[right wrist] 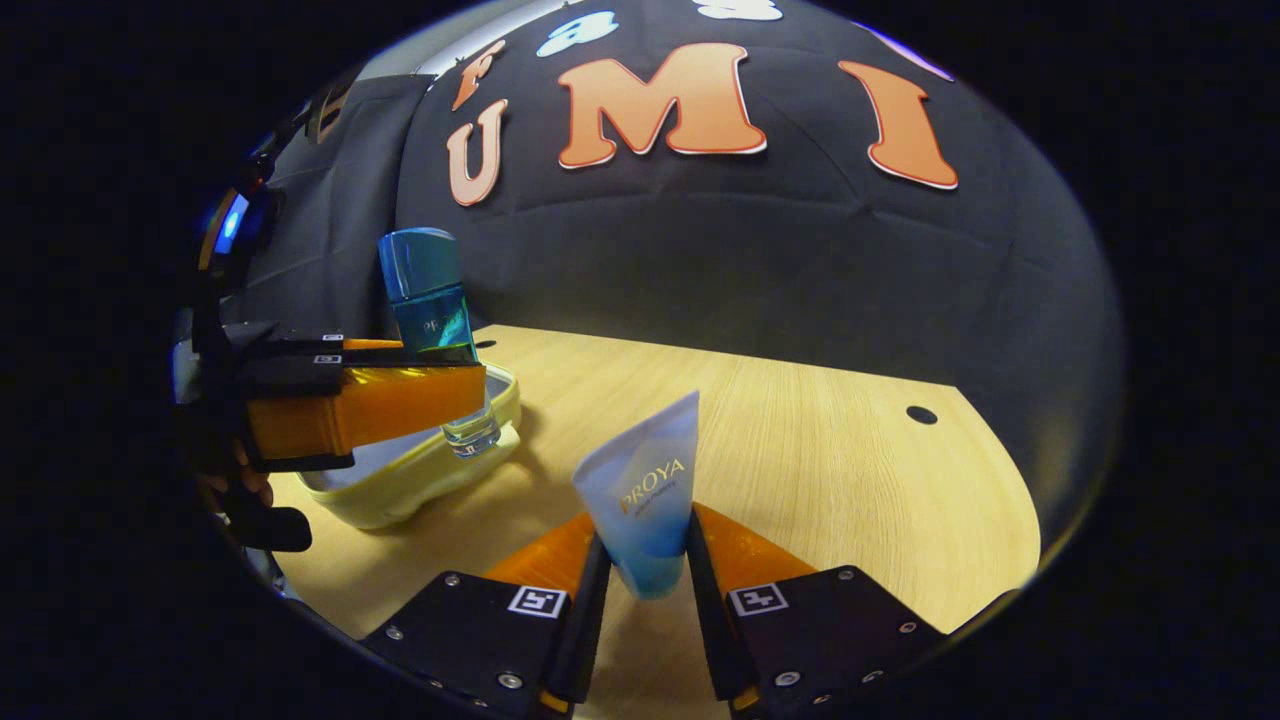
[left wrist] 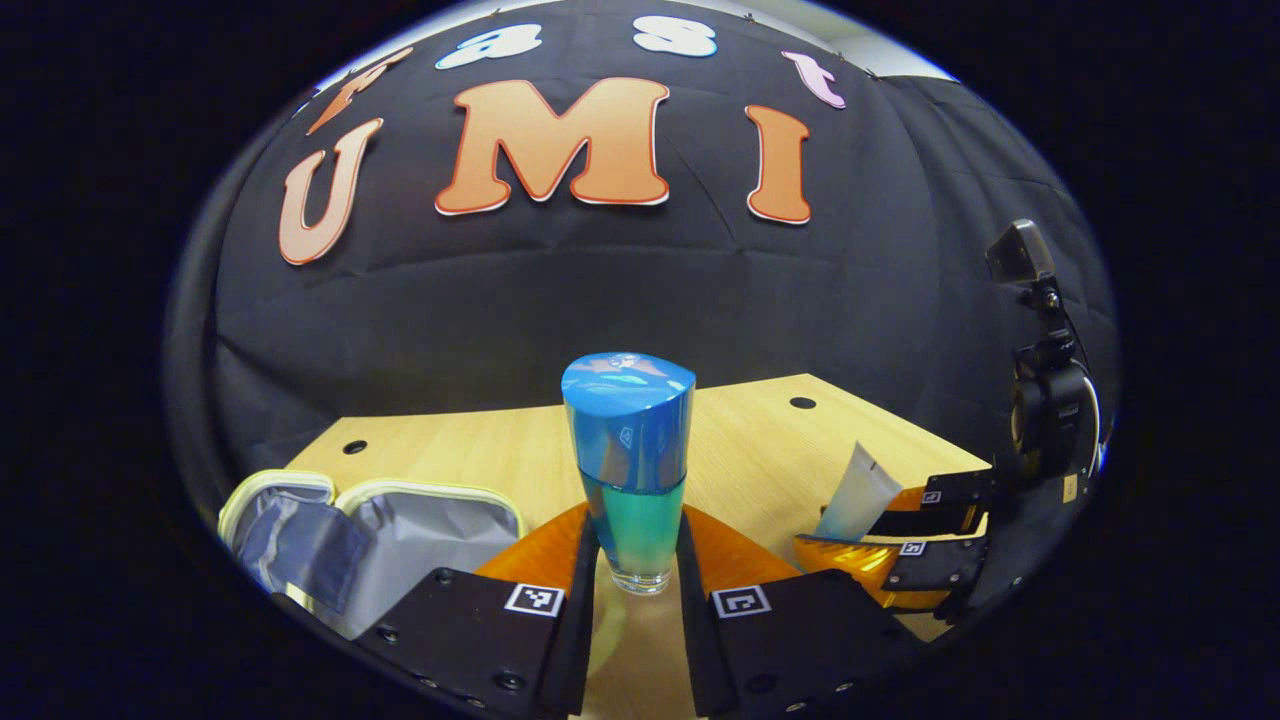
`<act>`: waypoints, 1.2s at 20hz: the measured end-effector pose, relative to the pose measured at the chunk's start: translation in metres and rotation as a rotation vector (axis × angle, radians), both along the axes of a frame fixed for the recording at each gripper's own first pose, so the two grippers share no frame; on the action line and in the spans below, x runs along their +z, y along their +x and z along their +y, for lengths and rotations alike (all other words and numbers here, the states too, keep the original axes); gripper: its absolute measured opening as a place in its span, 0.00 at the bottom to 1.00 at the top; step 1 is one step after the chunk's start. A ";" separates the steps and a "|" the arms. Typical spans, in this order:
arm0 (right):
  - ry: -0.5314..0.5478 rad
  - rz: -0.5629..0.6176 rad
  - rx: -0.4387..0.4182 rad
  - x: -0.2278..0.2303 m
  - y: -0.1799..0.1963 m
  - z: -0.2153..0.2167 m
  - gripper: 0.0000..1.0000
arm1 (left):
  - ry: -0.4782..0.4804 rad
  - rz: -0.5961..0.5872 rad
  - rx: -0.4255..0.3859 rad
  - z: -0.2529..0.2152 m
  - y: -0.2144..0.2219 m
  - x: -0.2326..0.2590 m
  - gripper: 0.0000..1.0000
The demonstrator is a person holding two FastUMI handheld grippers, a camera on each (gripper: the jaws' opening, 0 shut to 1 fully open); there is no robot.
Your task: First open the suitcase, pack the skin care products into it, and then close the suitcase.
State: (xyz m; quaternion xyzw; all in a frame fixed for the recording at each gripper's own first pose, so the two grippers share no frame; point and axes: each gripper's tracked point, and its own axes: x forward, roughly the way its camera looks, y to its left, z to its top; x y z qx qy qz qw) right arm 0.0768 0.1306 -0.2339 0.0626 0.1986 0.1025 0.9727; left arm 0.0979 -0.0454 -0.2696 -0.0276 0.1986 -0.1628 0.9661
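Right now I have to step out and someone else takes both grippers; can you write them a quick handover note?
Left tongs: shut on the tall blue-capped glass bottle of turquoise liquid, held upright beside the case.
Right tongs: shut on the pale blue squeeze tube, above the wooden table.
Done: small yellow-rimmed suitcase with grey lining lies open.
Left: put both products inside, then close it.

In the left gripper view the open pale-yellow zippered suitcase with grey lining [left wrist: 400, 530] is cut off at the lower left edge, its near part hidden behind that gripper's finger. The white squeeze tube [left wrist: 858, 492] at the right shows just its upper end, the rest behind the other gripper's fingers. In the right gripper view the tall blue-capped glass bottle of turquoise liquid [right wrist: 432, 310] has its middle covered by the far gripper's fingers, and the suitcase's interior is hidden behind them.
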 end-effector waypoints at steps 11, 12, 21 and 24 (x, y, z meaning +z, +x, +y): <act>-0.028 -0.100 0.024 0.108 0.006 0.034 0.45 | 0.014 -0.007 0.094 0.101 -0.002 0.051 0.39; -0.034 -0.109 0.029 0.117 0.007 0.036 0.45 | 0.014 0.009 0.101 0.109 -0.002 0.051 0.41; -0.018 -0.062 0.066 0.135 0.003 0.080 0.45 | 0.025 0.299 0.107 0.184 -0.008 -0.020 0.39; -0.008 -0.035 0.068 0.132 0.008 0.099 0.45 | 0.040 0.413 0.079 0.200 -0.011 -0.048 0.39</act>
